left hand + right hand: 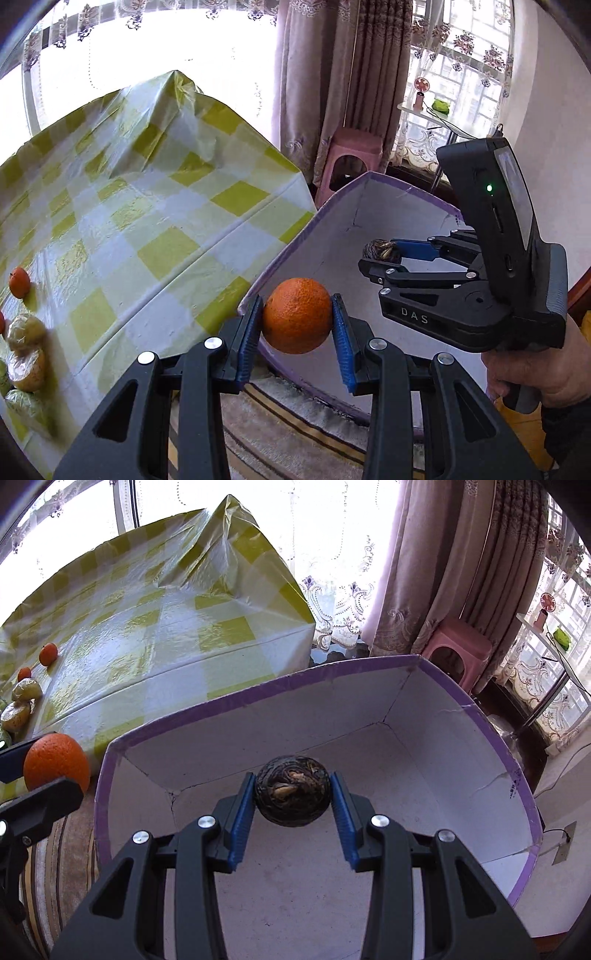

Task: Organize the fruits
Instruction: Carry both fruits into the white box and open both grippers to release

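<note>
Checked yellow tablecloth (159, 229) beside white purple-rimmed box (413, 709), which is empty. Mid-transfer step: left gripper (297, 325) clamped on orange (297, 315), at the box's near rim, not yet over it. Right gripper (291, 801) clamped on dark wrinkled fruit (292, 791), above box floor. Next: clear rim, lower, release. Grippers close together; box interior roomy. More fruit left on table (26, 332).

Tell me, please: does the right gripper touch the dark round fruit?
Touching. In the right wrist view both blue pads of the right gripper press against the sides of the dark fruit, which hangs above the box floor.
</note>
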